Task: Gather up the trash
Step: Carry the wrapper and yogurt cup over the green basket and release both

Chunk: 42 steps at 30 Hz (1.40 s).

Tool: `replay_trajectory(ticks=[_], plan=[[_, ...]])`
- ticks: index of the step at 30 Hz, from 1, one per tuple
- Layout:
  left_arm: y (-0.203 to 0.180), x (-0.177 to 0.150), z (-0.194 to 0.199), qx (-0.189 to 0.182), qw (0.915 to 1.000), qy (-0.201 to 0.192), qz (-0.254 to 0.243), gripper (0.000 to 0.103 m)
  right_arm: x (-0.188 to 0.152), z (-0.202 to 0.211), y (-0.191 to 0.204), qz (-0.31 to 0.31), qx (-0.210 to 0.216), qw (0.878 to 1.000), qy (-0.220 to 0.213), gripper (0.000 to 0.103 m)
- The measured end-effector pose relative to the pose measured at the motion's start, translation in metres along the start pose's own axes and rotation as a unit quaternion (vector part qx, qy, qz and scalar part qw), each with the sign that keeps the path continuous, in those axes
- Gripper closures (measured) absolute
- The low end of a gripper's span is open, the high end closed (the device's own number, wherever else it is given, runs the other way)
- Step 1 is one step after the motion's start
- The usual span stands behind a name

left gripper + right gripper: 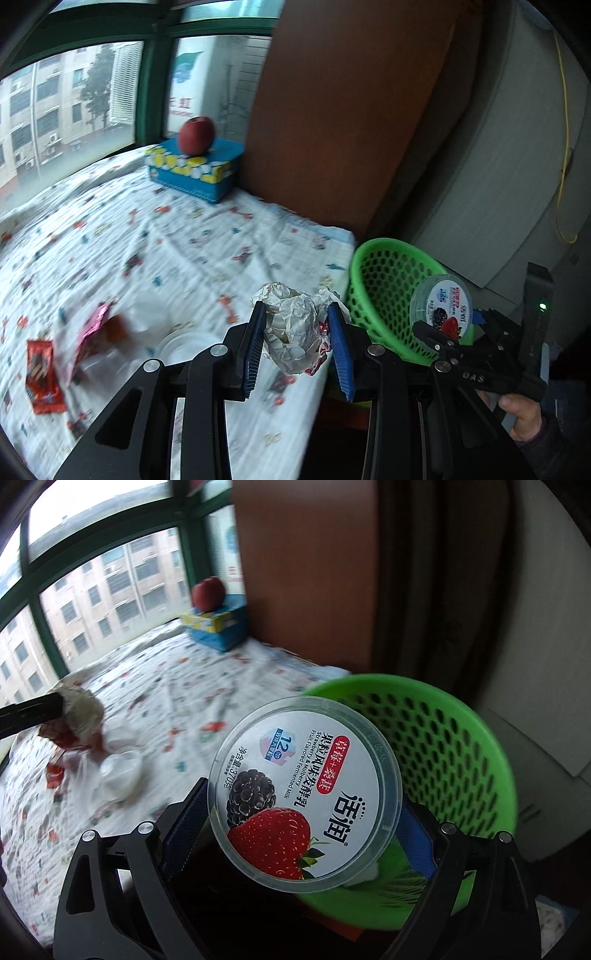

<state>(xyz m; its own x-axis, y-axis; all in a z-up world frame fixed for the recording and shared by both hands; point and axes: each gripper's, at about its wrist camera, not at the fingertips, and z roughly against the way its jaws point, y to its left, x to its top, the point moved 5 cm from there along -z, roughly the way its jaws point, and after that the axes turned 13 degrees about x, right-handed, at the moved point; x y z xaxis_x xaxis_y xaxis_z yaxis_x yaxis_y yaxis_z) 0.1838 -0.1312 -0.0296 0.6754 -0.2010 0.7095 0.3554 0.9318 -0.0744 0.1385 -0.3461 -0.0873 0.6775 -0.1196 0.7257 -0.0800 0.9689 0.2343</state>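
Items, left to right.

1. Red wrapper (43, 374) and pink wrapper (90, 334), lying on the patterned sheet (184, 236). Print too blurred to read. Not yet collected.
2. White cup (120, 771), on the sheet near the wrappers. No label visible.
3. Blue box (197, 170) at the window end, yellow-and-white pattern, no words legible; an apple (196, 134) sits on top. Likely not trash.
4. Left gripper (297, 345): jaws clamped on a paper wad (291, 332), white with red print at its lower edge, unreadable. Held above the sheet's edge, just left of the basket.
5. Basket (384, 295), green, perforated, beside the bed. Seems to be the collection point.
6. Right gripper (299, 830): jaws set wide and clamped on a yogurt tub (304, 788), held at the basket's near rim. Lid reads "Strawberry & Mulberry Fruit Flavored Fermented Milk", "12", "370", with Chinese brand characters, a strawberry and a mulberry pictured.

Handling note: carry each load fully over the basket mouth before releasing. The tub is wide; centre it so it clears the rim. Release one at a time, since the grippers crowd each other here. The wad is light and may cling to a pad.
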Motion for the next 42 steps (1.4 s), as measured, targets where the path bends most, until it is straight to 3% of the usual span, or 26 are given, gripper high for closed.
replay_trajectory(ticks=[12, 26, 29, 42], plan=[[-0.061, 0.023, -0.017, -0.025, 0.9988, -0.003, -0.041, 0.070, -0.010, -0.002, -0.080, -0.066, -0.023, 0.998, 0.007, 0.012], [-0.109, 0.028, -0.035, -0.045, 0.9958, 0.009, -0.079, 0.070, -0.015, 0.023, -0.096, -0.082, -0.033, 0.996, -0.022, 0.008], [-0.121, 0.027, -0.040, -0.059, 0.9961, 0.001, -0.066, 0.070, -0.017, 0.029, -0.094, -0.078, -0.040, 0.996, -0.026, 0.008], [-0.172, 0.015, -0.068, -0.077, 0.9908, 0.047, -0.101, 0.069, -0.038, 0.059, -0.100, -0.081, -0.049, 0.995, -0.040, 0.008]])
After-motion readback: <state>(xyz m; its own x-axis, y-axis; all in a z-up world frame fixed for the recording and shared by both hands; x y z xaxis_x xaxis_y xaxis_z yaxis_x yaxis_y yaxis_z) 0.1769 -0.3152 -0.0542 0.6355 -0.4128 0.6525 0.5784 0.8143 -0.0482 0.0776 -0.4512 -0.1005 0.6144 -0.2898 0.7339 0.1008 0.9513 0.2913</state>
